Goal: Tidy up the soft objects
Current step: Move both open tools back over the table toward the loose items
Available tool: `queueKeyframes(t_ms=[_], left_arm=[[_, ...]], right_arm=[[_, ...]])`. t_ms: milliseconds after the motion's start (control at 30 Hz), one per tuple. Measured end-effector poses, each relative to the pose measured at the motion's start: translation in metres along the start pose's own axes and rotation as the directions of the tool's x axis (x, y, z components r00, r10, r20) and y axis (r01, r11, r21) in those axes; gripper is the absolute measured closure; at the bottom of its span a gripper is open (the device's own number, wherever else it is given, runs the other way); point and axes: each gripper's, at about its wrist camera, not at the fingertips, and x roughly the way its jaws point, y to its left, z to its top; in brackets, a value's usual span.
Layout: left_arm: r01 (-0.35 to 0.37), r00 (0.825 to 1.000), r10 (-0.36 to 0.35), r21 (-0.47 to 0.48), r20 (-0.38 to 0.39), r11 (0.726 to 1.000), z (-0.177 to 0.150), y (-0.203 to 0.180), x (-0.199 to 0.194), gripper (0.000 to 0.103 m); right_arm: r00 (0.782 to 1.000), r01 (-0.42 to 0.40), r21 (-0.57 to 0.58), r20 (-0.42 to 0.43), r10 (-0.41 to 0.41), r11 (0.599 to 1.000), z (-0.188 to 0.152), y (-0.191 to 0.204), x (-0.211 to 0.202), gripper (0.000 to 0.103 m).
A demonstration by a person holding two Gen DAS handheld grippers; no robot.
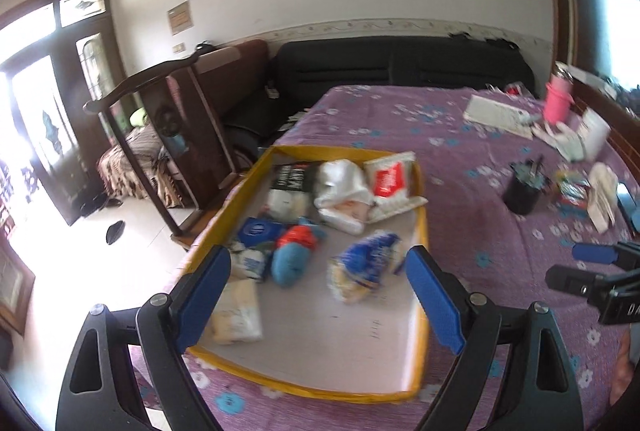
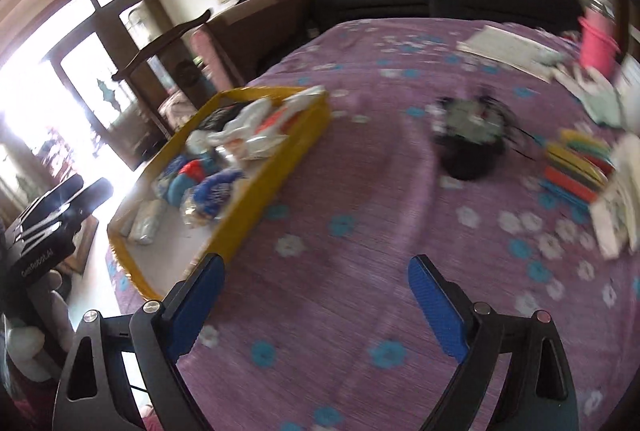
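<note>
Since a good number of soft things already lie inside the yellow-rimmed tray (image 1: 420, 231), the sorting looks well under way, though I cannot say it is finished. In the left wrist view the tray fills the middle of the frame on the purple flowered bed (image 1: 460, 159), and it holds a blue and red plush toy (image 1: 294, 255), a blue and white packet (image 1: 366, 265), a pale soft pack (image 1: 238, 315) at the lower left, a white bundle (image 1: 342, 195), a red and white pack (image 1: 390, 179) at the far end and a dark packet (image 1: 290, 175) beside it. The left hand-held gripper (image 1: 320, 295) is spread wide over the tray's near end with nothing between its pads; the right hand-held gripper (image 2: 316, 307) is likewise spread and empty, over bare bedcover at the lower middle of its own view, well apart from the tray at the left. What may be left lies toward the right edge of both frames: a stack of coloured cloths or sponges (image 2: 580, 167) and a pale folded thing (image 1: 602, 197), though blur keeps me from telling what they are. Other things stand between: a black pen holder (image 1: 522, 191) in the middle right, a pink cup (image 1: 558, 99) and white papers (image 1: 496, 113) at the upper right. The pen holder, I judge, is the likeliest thing to be knocked on a reach across.
</note>
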Motion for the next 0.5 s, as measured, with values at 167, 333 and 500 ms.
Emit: queueKeyframes(t_ms=[167,333,500], left_arm=[[0.040,0.999,-0.038,0.078,-0.024,0.996,0.000,-0.041,-0.001,0.014],[0.142,0.988,-0.133,0.123,-0.077,0.982,-0.001,-0.083,0.008,0.013],[0.293,0.944,-0.267,0.113,-0.196,0.950,-0.010,-0.128,0.042,0.013]], right_arm=[[0.999,0.032,0.046,0.031,-0.034,0.998,-0.012,-0.027,-0.022,0.008],[0.994,0.086,0.120,0.050,-0.092,0.989,-0.026,-0.069,-0.041,0.008],[0.981,0.173,0.222,0.054,-0.189,0.960,-0.042,-0.119,-0.065,0.008]])
